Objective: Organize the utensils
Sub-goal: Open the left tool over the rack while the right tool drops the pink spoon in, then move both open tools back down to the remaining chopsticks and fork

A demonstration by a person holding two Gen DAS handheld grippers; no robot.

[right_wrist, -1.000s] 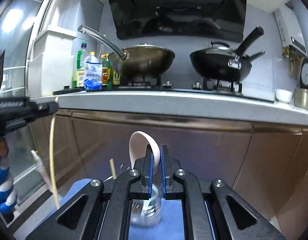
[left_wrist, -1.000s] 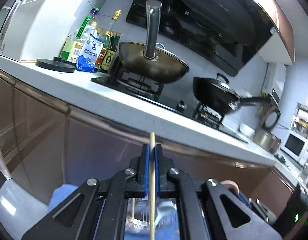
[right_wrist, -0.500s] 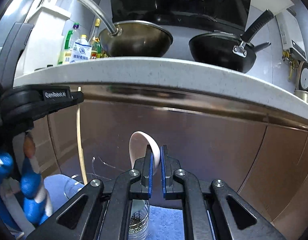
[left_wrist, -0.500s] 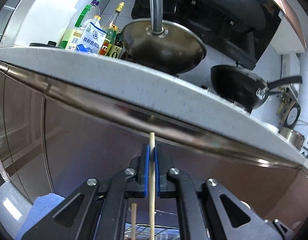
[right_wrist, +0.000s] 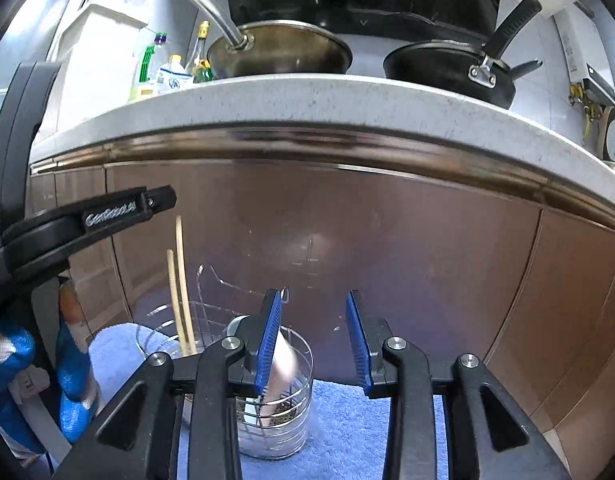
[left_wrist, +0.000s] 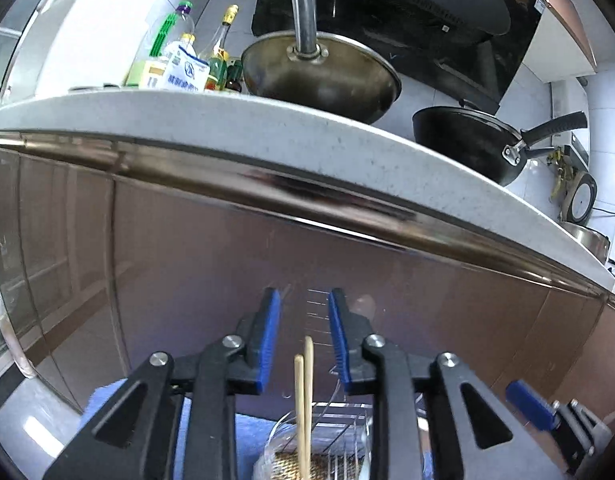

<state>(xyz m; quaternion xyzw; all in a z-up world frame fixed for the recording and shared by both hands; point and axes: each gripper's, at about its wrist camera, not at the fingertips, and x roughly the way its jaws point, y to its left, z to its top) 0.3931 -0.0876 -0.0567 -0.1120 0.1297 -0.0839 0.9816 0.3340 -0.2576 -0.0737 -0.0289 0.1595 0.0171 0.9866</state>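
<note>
**Both grippers let go over the glass jars**

Down we have come since a second ago: the counter edge point(left_wrist: 307, 140) now sits above both cameras, and both sets of jaws have just been opening. Our left gripper point(left_wrist: 303, 334) points slightly downward at the brown cabinet front point(left_wrist: 427, 300), jaws spread, blue pads clear of the two wooden chopsticks point(left_wrist: 305, 400) that stand upright below in a glass jar point(left_wrist: 275, 444). Our right gripper point(right_wrist: 313, 336) is tilted the same way, jaws apart, and the white spoon point(right_wrist: 281, 372) leans blurred inside its own ribbed glass jar point(right_wrist: 295, 420) on the blue towel point(right_wrist: 347, 432), beside the left pad. From the right camera we see a blue-gloved hand point(right_wrist: 23, 376) holding the left gripper.
</note>
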